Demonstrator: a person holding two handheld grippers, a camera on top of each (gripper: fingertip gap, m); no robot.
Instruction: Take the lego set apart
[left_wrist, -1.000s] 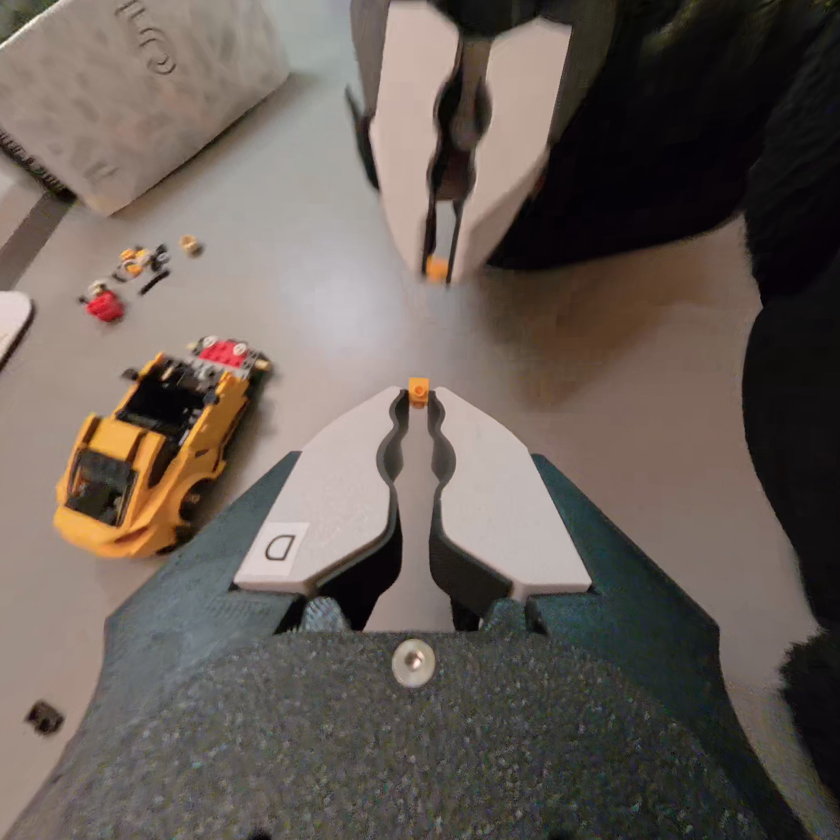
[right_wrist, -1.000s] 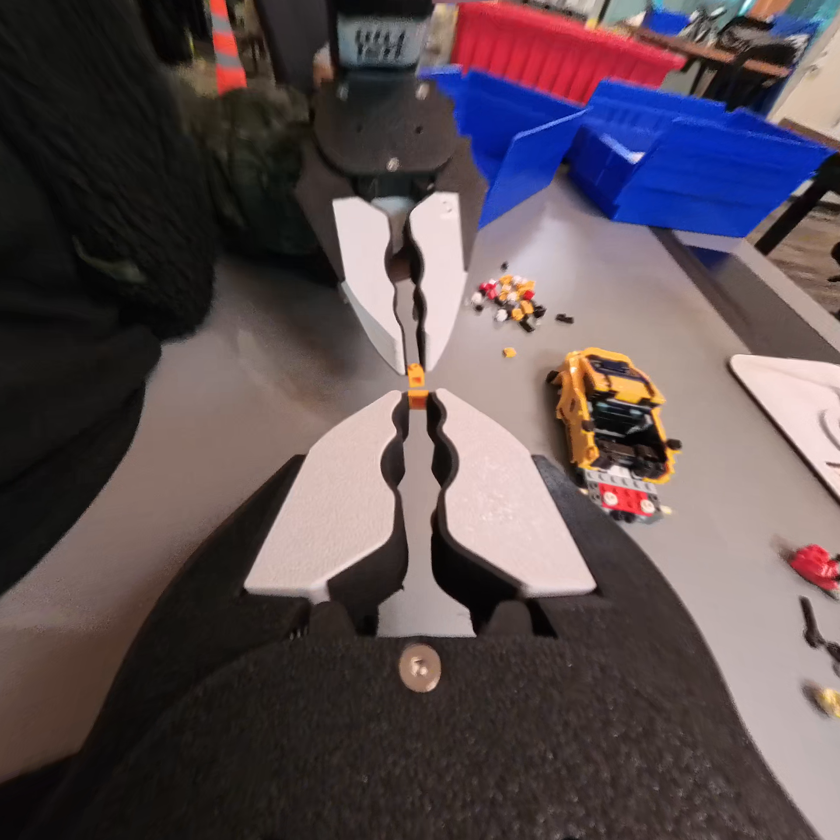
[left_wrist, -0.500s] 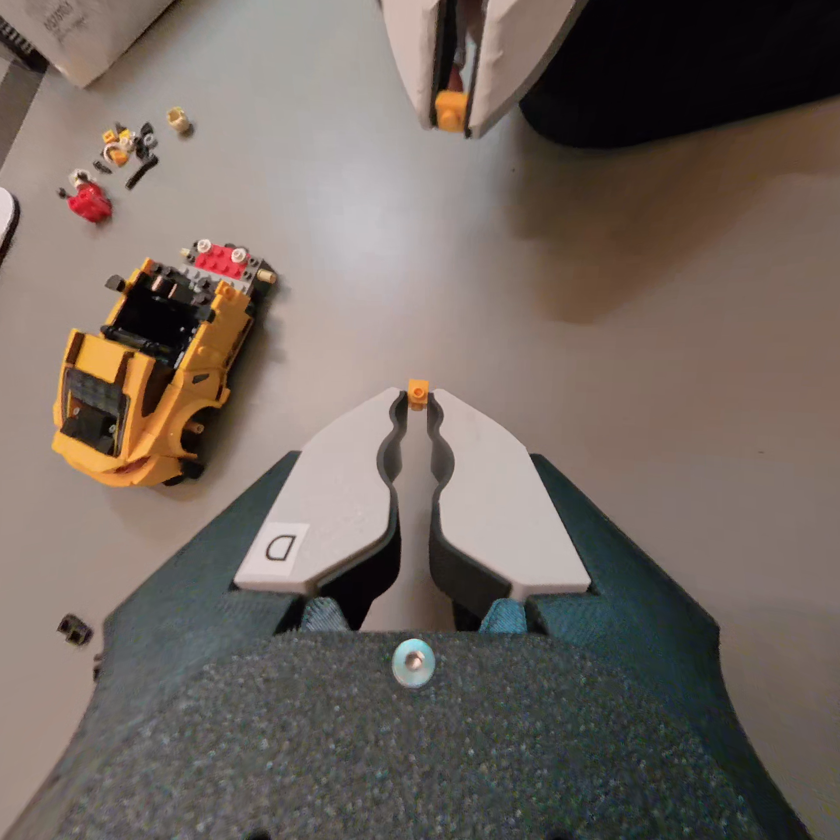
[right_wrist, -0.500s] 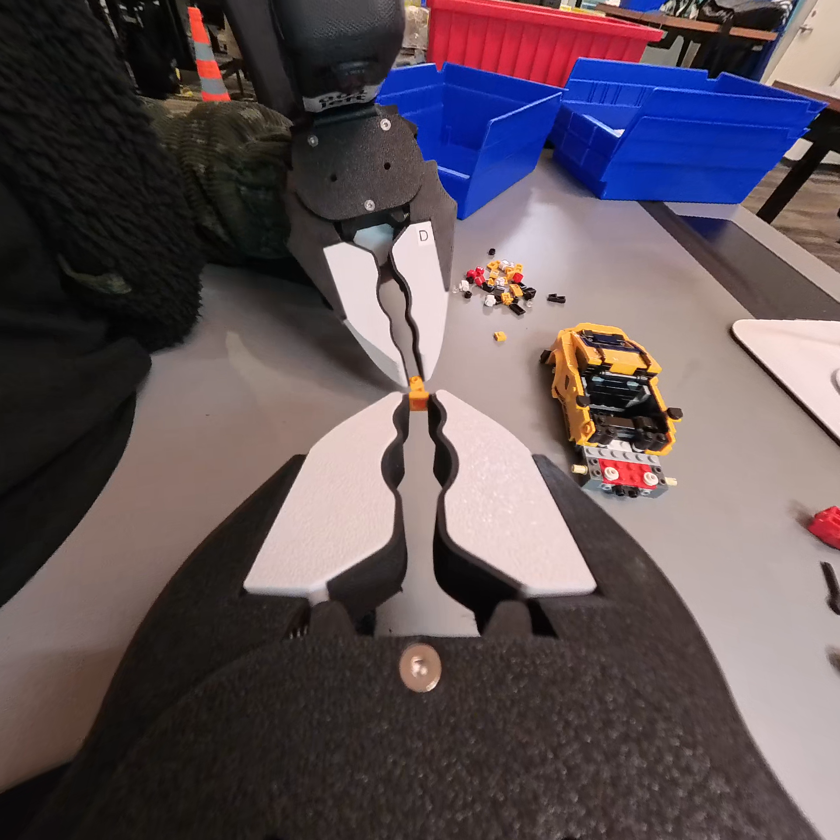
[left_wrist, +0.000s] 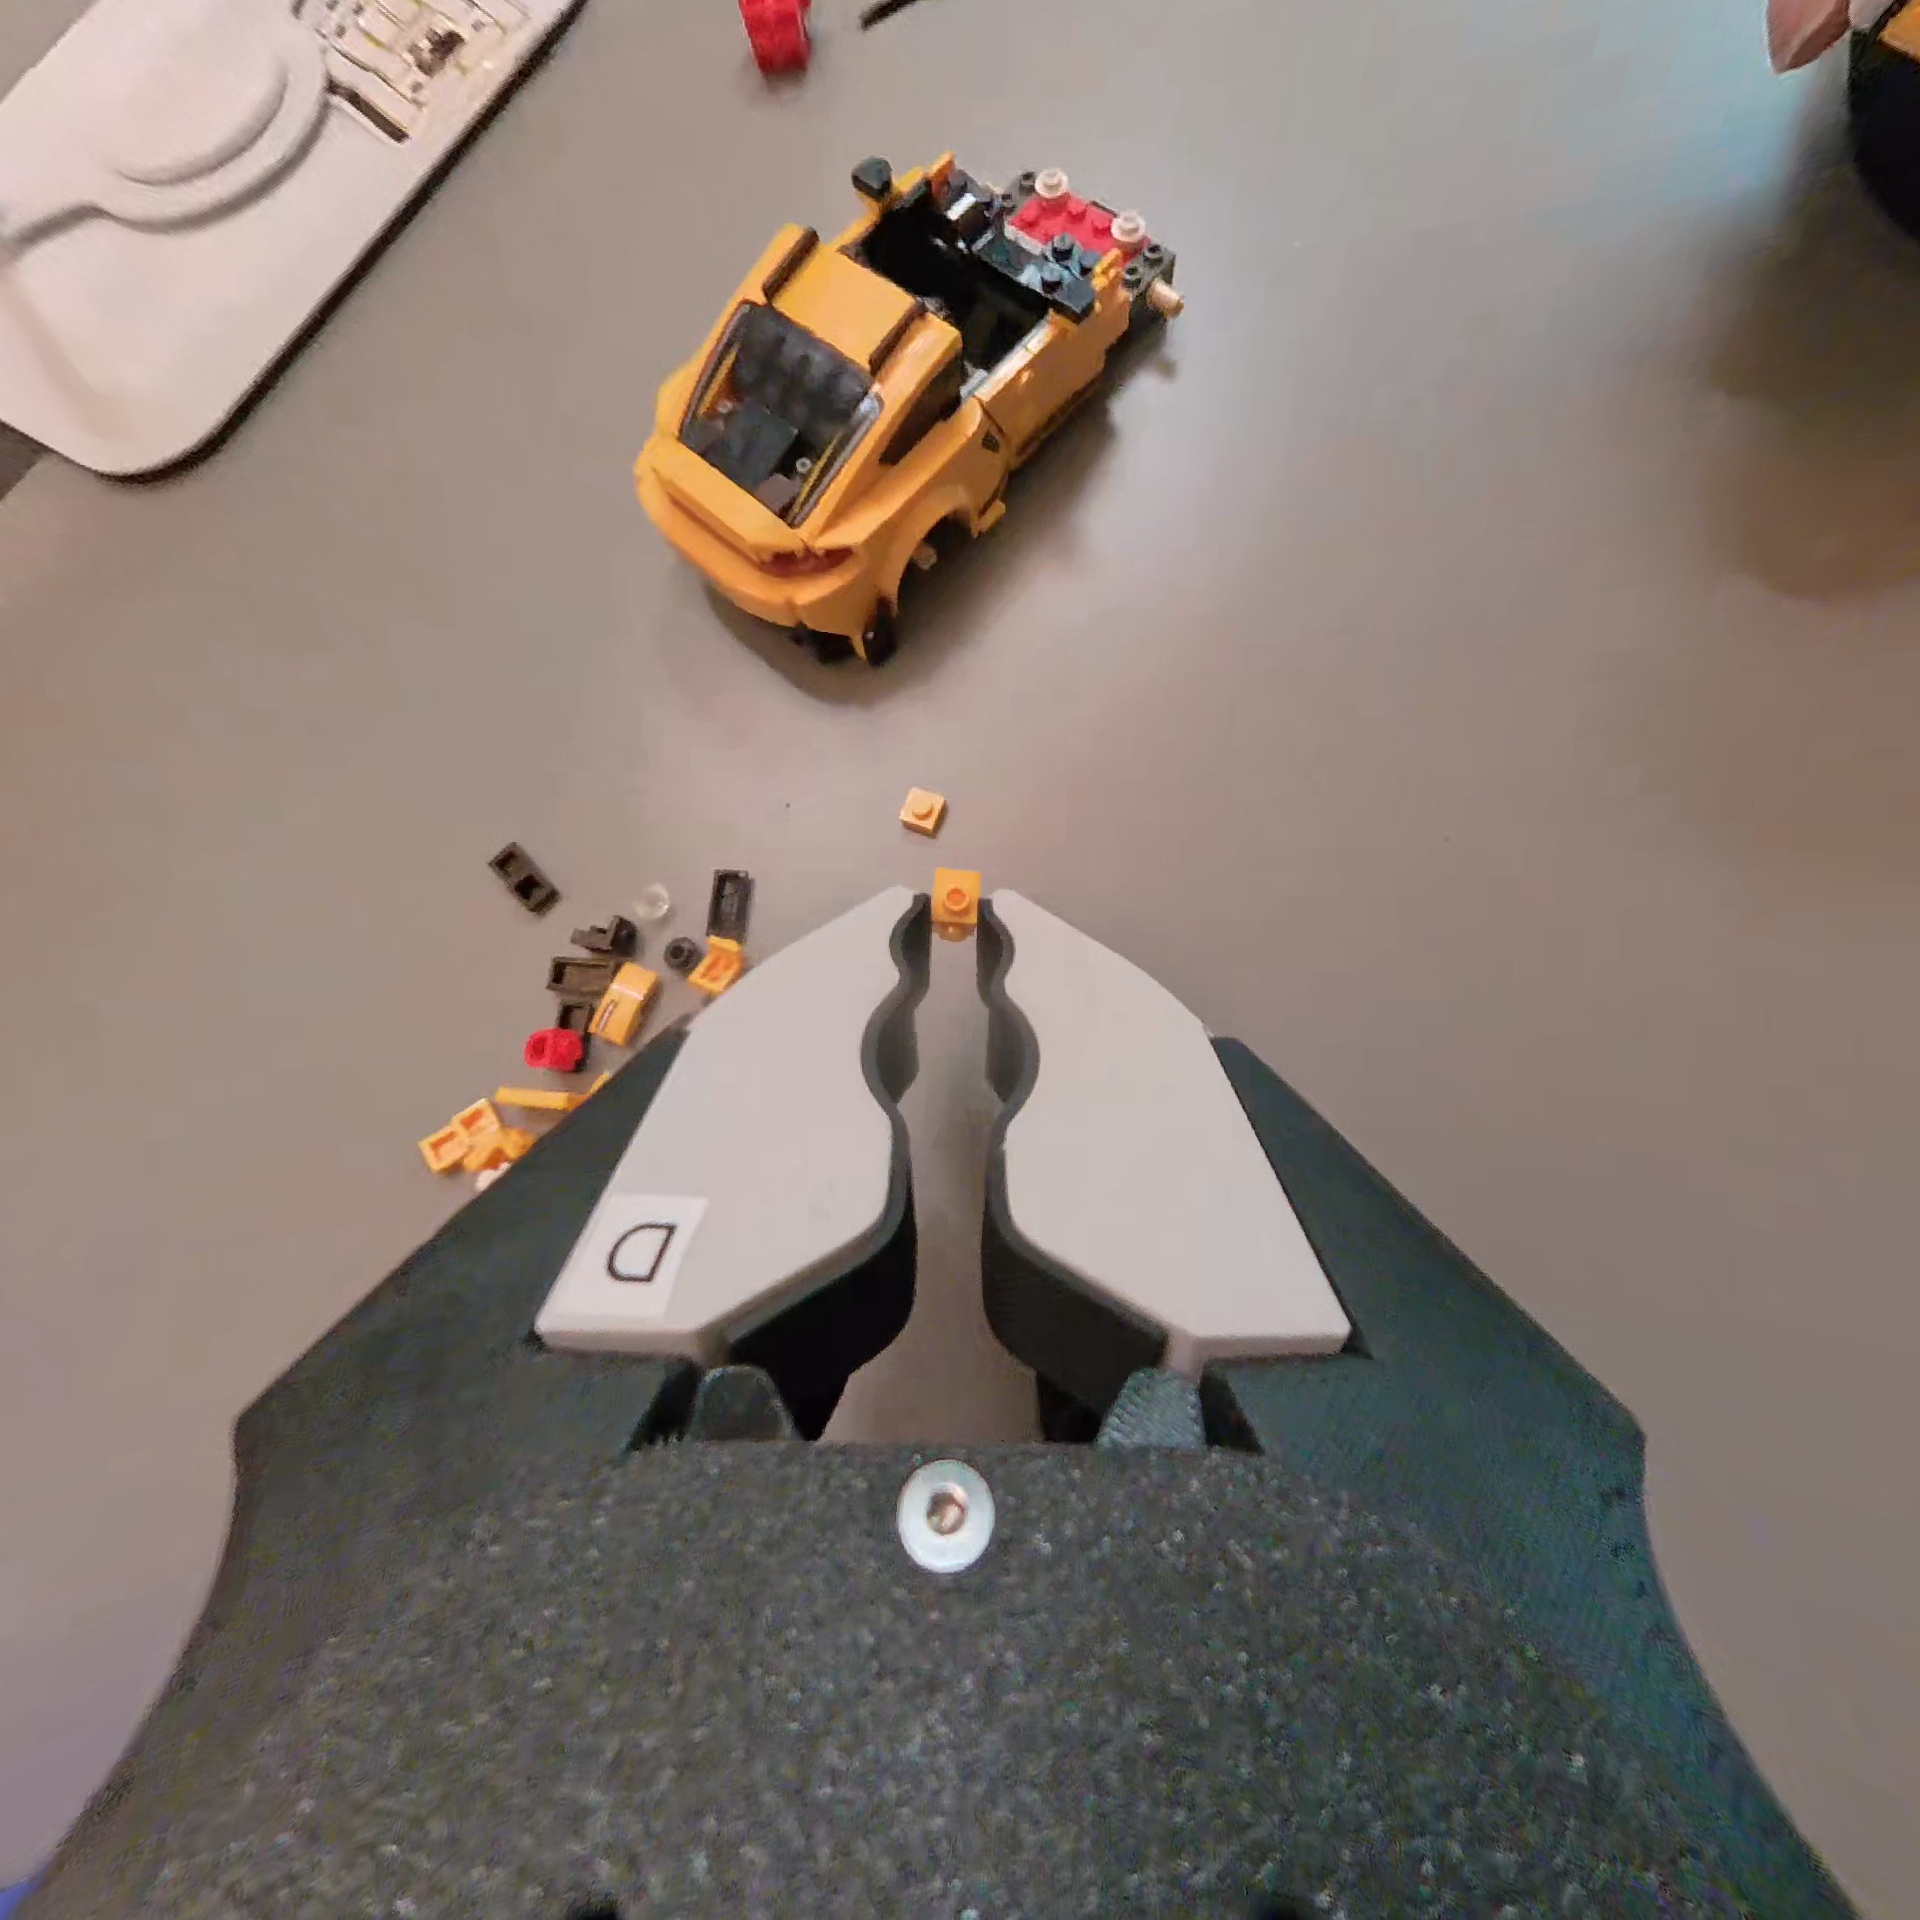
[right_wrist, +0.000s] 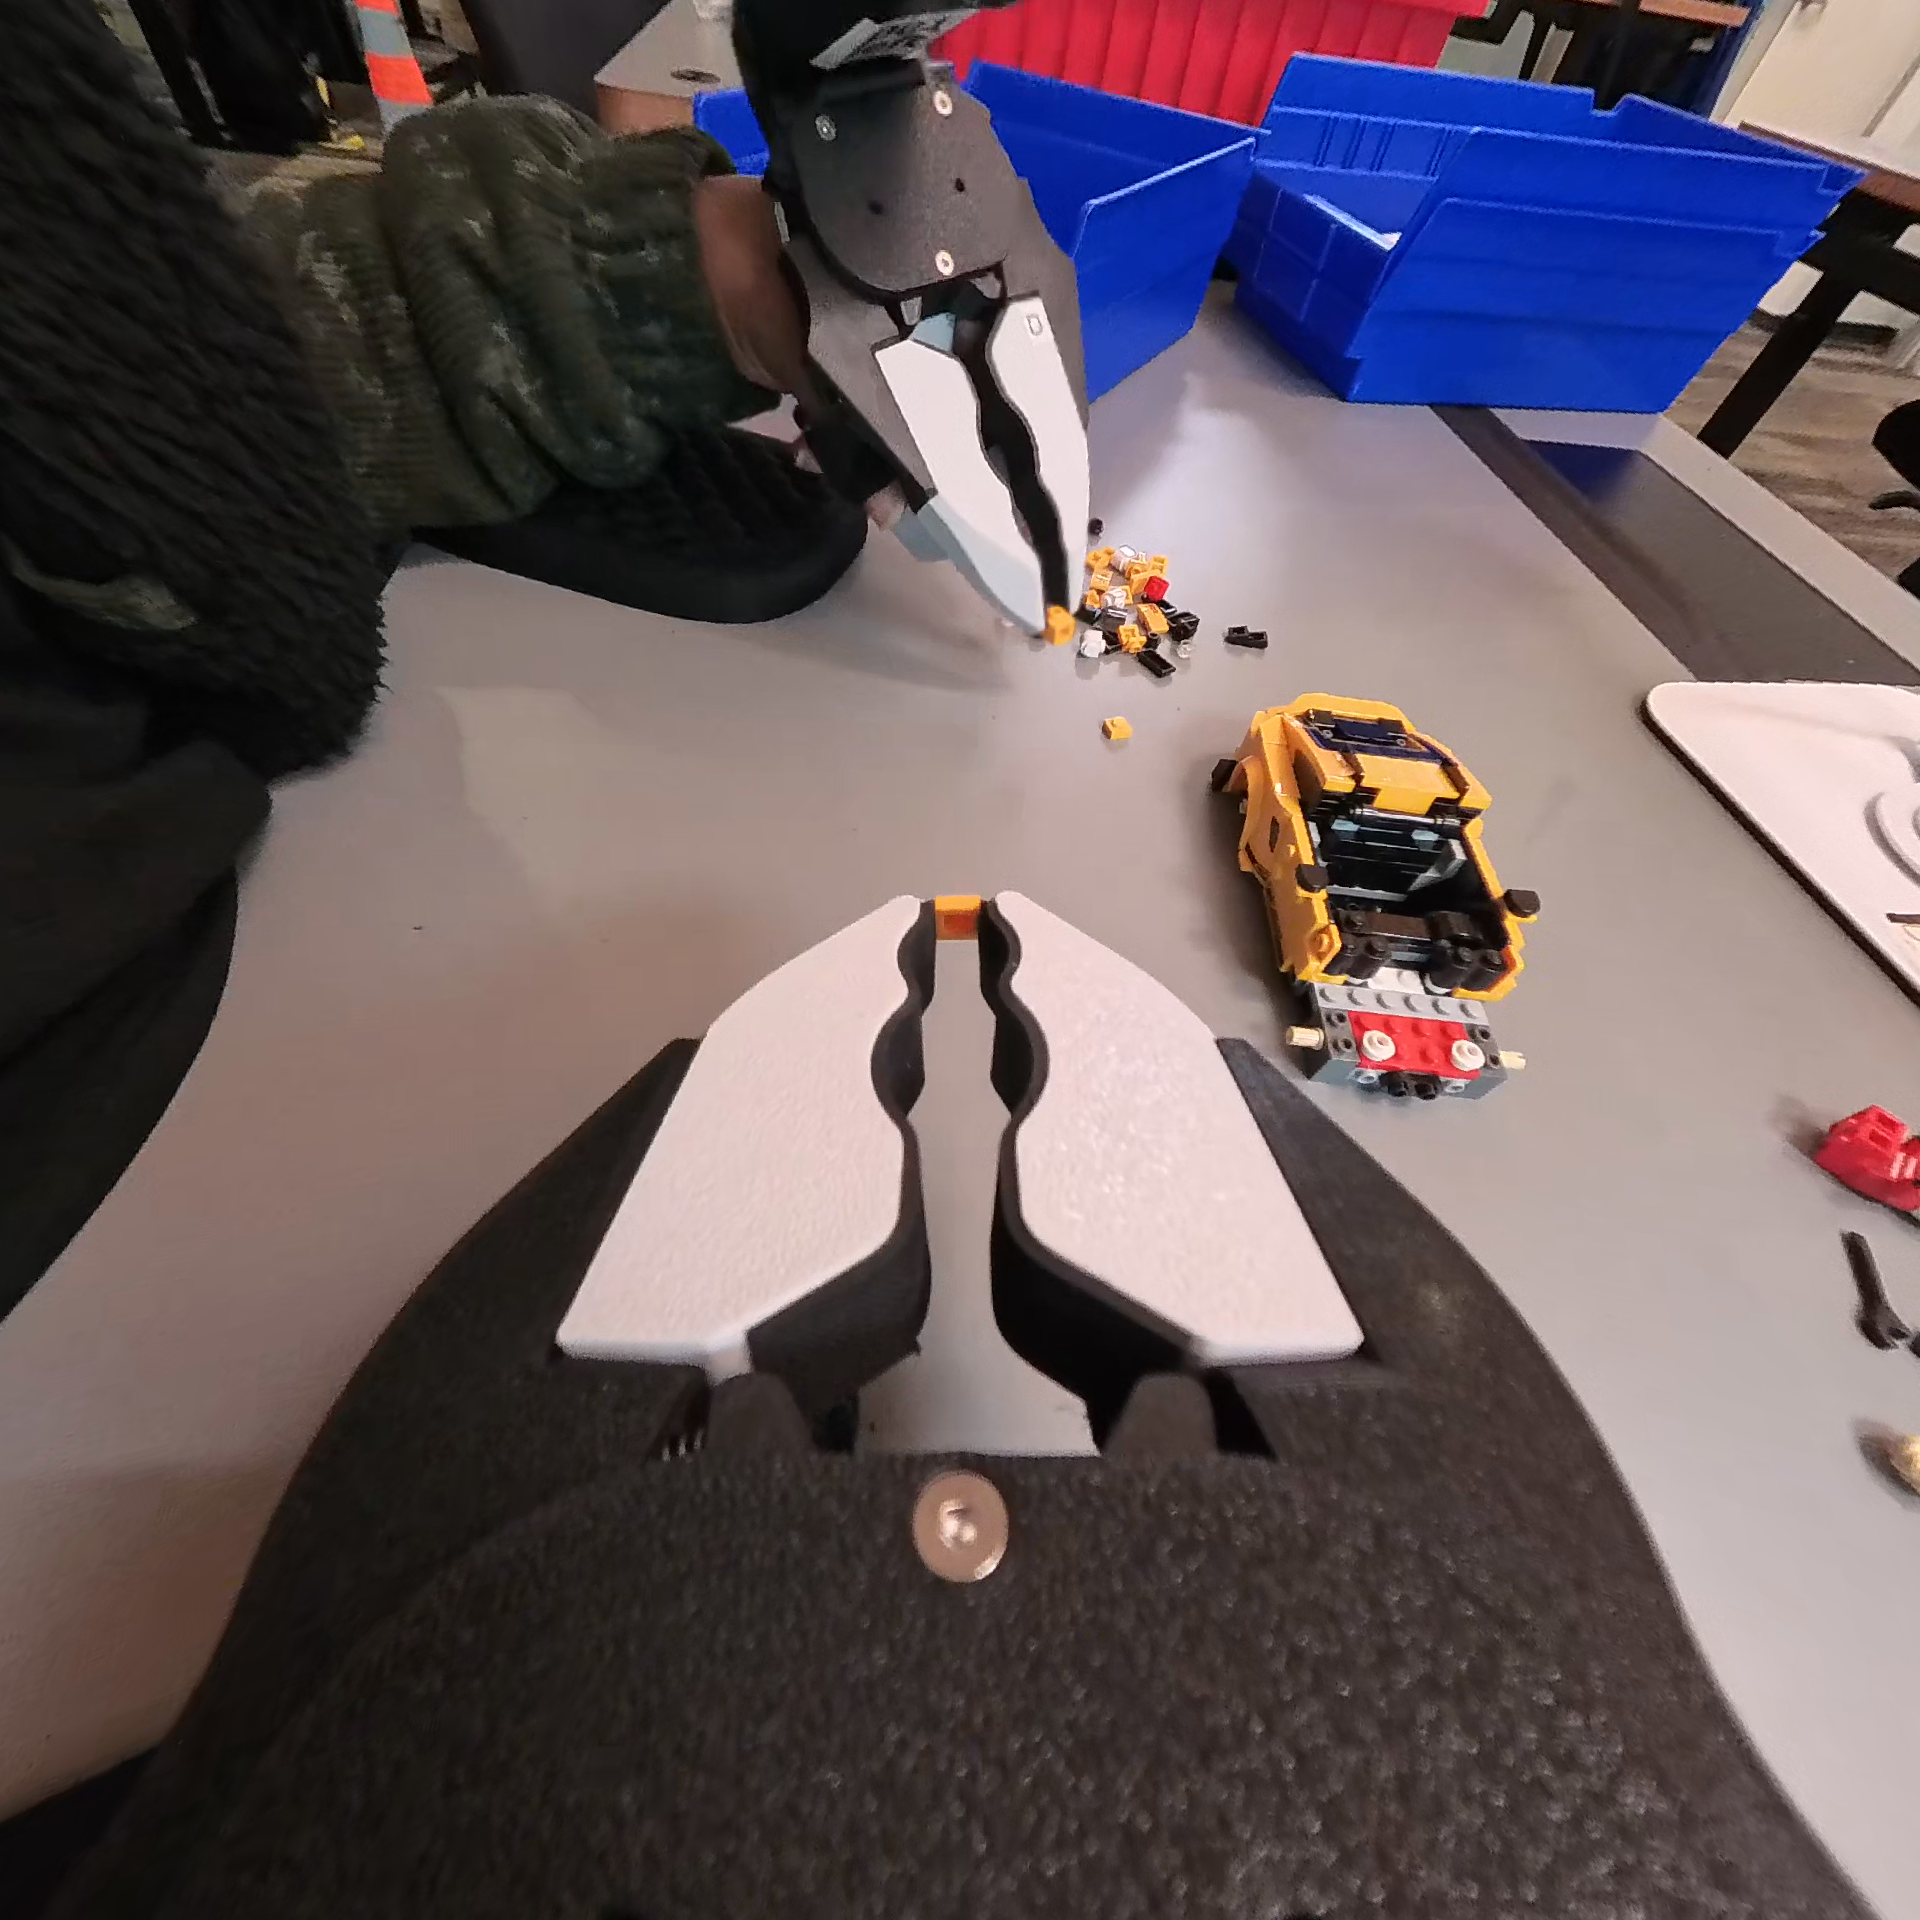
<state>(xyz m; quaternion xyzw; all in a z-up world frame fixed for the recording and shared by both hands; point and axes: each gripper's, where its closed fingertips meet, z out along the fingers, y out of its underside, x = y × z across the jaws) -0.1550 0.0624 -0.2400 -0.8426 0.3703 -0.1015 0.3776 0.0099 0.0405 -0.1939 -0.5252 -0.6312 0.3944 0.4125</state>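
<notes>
A partly stripped yellow lego car (left_wrist: 883, 416) stands on the grey table; it also shows in the right wrist view (right_wrist: 1371, 894). My left gripper (left_wrist: 956, 906) is shut on a small orange brick (left_wrist: 956, 902) and hangs low beside a pile of loose pieces (left_wrist: 603, 1008). In the right wrist view the left gripper (right_wrist: 1049, 618) sits at the near edge of that pile (right_wrist: 1138, 613). My right gripper (right_wrist: 958, 920) is shut on another small orange brick (right_wrist: 958, 921), above the table left of the car.
A single tan plate (left_wrist: 923, 809) lies just ahead of the left gripper. A white board (left_wrist: 177, 208) lies at the far left. Blue bins (right_wrist: 1507, 229) stand at the table's far edge. A red piece (right_wrist: 1870, 1153) and black bits lie right of the car. A sleeved arm (right_wrist: 312, 364) rests on the table. Across from one pair of fingers to the other is roughly 20 cm. My right tips are about 20 cm from the single tan plate (left_wrist: 923, 809), my left tips only 4 cm. The right camera catches it too, in the right wrist view (right_wrist: 1115, 721).
The two grippers, tip to tip a second ago, have drawn apart, each keeping an orange brick. My left gripper has swung over to the pile of loose pieces.
</notes>
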